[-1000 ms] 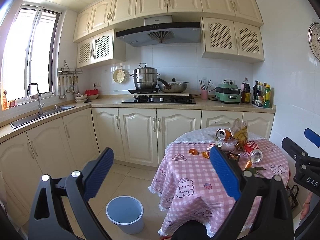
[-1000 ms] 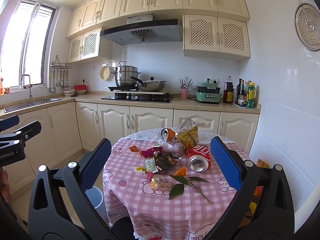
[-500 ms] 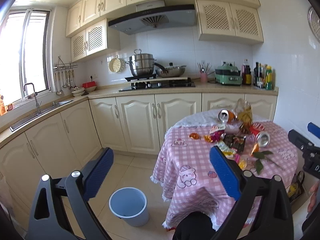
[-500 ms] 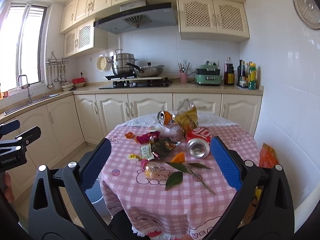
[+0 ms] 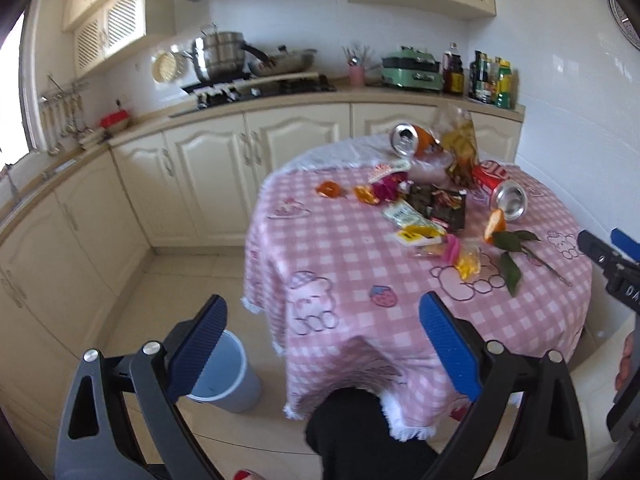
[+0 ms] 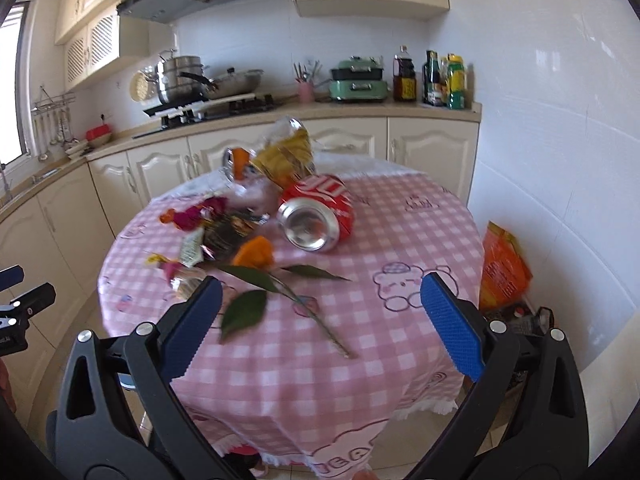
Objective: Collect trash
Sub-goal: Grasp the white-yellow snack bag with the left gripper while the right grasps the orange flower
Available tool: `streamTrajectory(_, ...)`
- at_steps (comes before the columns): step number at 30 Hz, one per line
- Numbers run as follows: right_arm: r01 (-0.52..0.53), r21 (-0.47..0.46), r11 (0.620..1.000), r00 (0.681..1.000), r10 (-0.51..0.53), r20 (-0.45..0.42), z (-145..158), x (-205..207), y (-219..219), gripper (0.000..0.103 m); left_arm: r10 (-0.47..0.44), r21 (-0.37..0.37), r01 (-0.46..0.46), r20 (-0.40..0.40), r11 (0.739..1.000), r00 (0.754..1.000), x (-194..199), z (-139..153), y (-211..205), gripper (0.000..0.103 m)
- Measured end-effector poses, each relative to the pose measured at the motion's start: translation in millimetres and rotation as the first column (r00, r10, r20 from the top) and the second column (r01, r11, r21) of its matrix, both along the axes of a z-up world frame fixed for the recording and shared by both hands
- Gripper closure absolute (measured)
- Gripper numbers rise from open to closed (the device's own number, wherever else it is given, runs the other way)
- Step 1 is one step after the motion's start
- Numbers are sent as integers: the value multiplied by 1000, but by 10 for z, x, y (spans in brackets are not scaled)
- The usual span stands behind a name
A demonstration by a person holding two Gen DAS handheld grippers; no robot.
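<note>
Left wrist view: sits behind the left gripper (image 5: pixel 322 346), looks down and forward from the near-left side of the round table (image 5: pixel 360 344), floor and bucket (image 5: pixel 228 376) at lower left, counter (image 5: pixel 280 102) far behind. Table at middle range.

Right wrist view: sits behind the right gripper (image 6: pixel 318 320), faces the table (image 6: pixel 400 240) head-on from its near edge, closer in; red can (image 6: pixel 320 216) central.

Shared: the tablecloth litter, the red can (image 5: pixel 500 190), the leafy stem (image 5: pixel 516 256) (image 6: pixel 280 292), the stove pots, the far counter (image 6: pixel 360 108). Each view catches the other gripper at its edge.
</note>
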State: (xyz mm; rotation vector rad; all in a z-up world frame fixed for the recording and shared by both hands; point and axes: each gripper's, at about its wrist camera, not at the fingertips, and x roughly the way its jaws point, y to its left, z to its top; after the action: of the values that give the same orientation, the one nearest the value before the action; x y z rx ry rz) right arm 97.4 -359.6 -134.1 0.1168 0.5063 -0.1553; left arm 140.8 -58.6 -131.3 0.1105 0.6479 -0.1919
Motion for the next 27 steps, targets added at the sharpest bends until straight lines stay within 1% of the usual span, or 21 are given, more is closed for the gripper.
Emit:
streamTrajectory(2, 4, 4, 1000, 1000, -4, -13, -70, 50, -52, 6, -54, -54, 52, -37, 997, 998, 129, -54, -107, 8)
streamTrajectory(5, 16, 1, 1000, 1000, -16, -20, -135, 127, -100, 6, -106, -81, 102, -47, 992, 993, 304, -79, -326, 8)
streamTrajectory(8, 44, -15, 999, 999, -44, -16, -172, 194, -152, 6, -149, -142, 136, -85, 980, 985, 456, -106, -541, 8)
streamTrajectory(11, 62, -23, 998, 998, -62, -8, -188, 219, -185, 6, -137, -173, 115, -123, 978, 983, 643, -190, -737, 9)
streamTrajectory(12, 63, -22, 998, 998, -63, -7, -198, 232, -204, 6, -122, -188, 93, -152, 978, 981, 728, -237, -793, 9)
streamTrajectory(14, 58, -20, 998, 998, -58, -15, -219, 251, -215, 6, -118, -224, 74, -188, 972, 975, 832, -285, -853, 9)
streamTrajectory(16, 53, -17, 998, 998, -54, -23, -245, 270, -221, 6, -61, -165, 28, -199, 986, 978, 951, -356, -973, 9)
streamTrajectory(17, 52, -14, 999, 998, -52, -26, -254, 282, -221, 6, -58, -154, 25, -209, 988, 976, 994, -385, -1016, 14)
streamTrajectory(18, 48, -9, 999, 998, -48, -30, -265, 302, -227, 6, -69, -166, 33, -220, 986, 973, 1023, -406, -1032, 21)
streamTrajectory(19, 44, -7, 999, 999, -44, -32, -272, 311, -224, 6, -84, -185, 40, -232, 982, 969, 1047, -428, -1032, 34)
streamTrajectory(20, 37, -5, 999, 999, -37, -37, -278, 333, -217, 6, -103, -212, 53, -234, 976, 967, 1064, -444, -1029, 41)
streamTrajectory(21, 28, -5, 1000, 999, -28, -42, -280, 358, -202, 6, -121, -227, 69, -227, 971, 966, 1066, -446, -1029, 44)
streamTrajectory(22, 18, -9, 1000, 999, -19, -46, -288, 378, -171, 6, -135, -224, 86, -216, 971, 967, 1052, -438, -1034, 53)
streamTrajectory(23, 9, -13, 1000, 999, -10, -51, -291, 401, -151, 6, -141, -221, 94, -207, 971, 968, 1028, -427, -1021, 59)
streamTrajectory(25, -12, -19, 1000, 998, 11, -62, -289, 455, -97, 6, -146, -229, 103, -175, 968, 974, 962, -374, -955, 63)
streamTrajectory(26, -29, -25, 999, 997, 27, -72, -286, 499, -60, 6, -156, -245, 113, -164, 963, 974, 930, -349, -905, 66)
streamTrajectory(27, -50, -33, 998, 995, 47, -88, -285, 559, -18, 6, -163, -258, 119, -157, 959, 974, 897, -325, -856, 67)
